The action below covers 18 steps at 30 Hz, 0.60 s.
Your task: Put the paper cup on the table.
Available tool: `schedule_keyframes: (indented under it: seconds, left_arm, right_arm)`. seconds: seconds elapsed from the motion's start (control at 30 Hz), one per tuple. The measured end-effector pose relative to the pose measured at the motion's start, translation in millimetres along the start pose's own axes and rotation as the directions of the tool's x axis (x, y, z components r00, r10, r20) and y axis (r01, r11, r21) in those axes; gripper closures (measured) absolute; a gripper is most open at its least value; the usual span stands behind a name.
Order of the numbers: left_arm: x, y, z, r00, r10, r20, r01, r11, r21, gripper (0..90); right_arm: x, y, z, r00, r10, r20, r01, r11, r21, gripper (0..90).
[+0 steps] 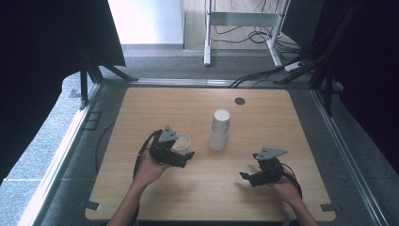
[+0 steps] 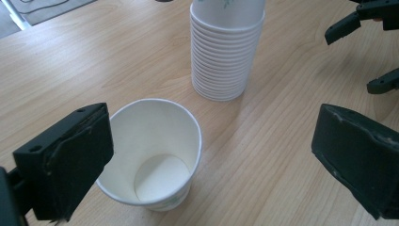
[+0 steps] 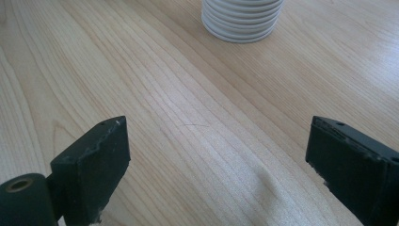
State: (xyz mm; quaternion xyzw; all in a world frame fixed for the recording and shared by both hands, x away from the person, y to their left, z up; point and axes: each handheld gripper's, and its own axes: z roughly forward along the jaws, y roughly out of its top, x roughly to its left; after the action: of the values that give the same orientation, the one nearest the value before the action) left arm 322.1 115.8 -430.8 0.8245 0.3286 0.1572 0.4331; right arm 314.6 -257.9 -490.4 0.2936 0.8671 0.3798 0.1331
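One cup (image 2: 153,155) stands upright on the desk (image 1: 263,188), apart from the stack (image 1: 219,129) of nested cups that rises near the desk's middle. The cup sits toward the left edge from the stack and looks empty. The left gripper (image 1: 181,151) has its jaws spread wide on either side of the cup; in the left gripper view one jaw stands just beside the cup's wall and the other well clear of it, so the cup is released, not grasped. The right gripper (image 1: 248,178) hovers over bare wood toward the right near corner, jaws apart with nothing between them, pointing toward the stack.

As a judgement, one cup has been separated from the stack and set down, and that step looks done. What is left appears to be pulling further cups off the stack, which still holds many, and placing them on the desk.
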Motion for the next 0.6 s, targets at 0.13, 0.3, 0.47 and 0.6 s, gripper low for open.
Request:
schedule_keyframes:
  seconds: [0.13, 0.3, 0.47, 0.6]
  left_arm:
    - [-3.8, -5.4, -3.5, 1.0, 0.0, -0.006, 0.0, 1.0, -0.006, 0.0]
    - [-7.1, -13.2, -6.5, 0.9998, -0.011, -0.014, 0.011, 0.9997, -0.022, 0.0]
    - [-11.1, -22.1, -8.1, 0.9995, -0.017, -0.027, 0.016, 0.9995, -0.026, 0.0]
    - [-15.5, -30.1, -9.8, 0.9992, -0.019, -0.036, 0.018, 0.9994, -0.031, 0.0]
  right_arm:
    - [0.7, 0.1, -0.2, 1.0, -0.003, -0.002, 0.003, 1.0, 0.002, 7.1]
    - [2.4, 0.6, 0.2, 1.0, -0.004, -0.007, 0.004, 1.0, 0.001, 7.1]
    - [3.1, 0.5, 0.4, 0.9999, -0.002, -0.012, 0.002, 1.0, 0.002, 6.9]
    - [2.8, 0.5, 0.2, 0.9999, 0.003, -0.011, -0.003, 1.0, 0.0, 6.2]
